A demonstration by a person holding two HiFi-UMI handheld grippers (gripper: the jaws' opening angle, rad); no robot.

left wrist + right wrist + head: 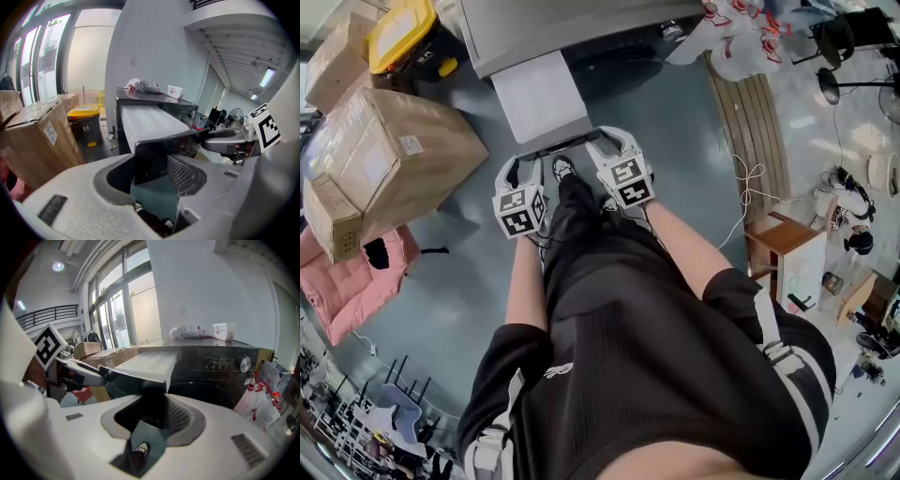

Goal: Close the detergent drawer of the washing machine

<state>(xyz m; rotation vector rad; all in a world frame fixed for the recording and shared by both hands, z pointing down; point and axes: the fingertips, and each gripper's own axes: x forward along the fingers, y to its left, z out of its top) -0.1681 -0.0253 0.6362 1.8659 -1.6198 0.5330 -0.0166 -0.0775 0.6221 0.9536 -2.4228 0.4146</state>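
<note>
The washing machine [581,23] stands right in front of the person. Its detergent drawer [539,98] is pulled well out toward them, the white tray bare on top and the dark drawer front [558,148] at the near end. The left gripper [525,167] sits at the left end of that front and the right gripper [609,145] at the right end, both angled down a little. In each gripper view the jaws stand well apart, with one end of the front in the gap. The rest of the panel runs on past the inner jaw, so I'd say neither gripper is clamping anything; they are placed to push. From where I stand, closing looks barely begun, since most of the tray is out of the machine. To do it well, both ends should be pushed evenly and straight along the line of the tray, toward the dark control panel with its knob [245,363]. If one side leads, the drawer is likely to skew and bind. There's no need to squeeze, as the open jaws cradle the edge well enough. Pushing level rather than downward should stop the tray sagging, and it's best to ease off as the front comes flush. The cardboard box [389,150] to the left is well clear.
</note>
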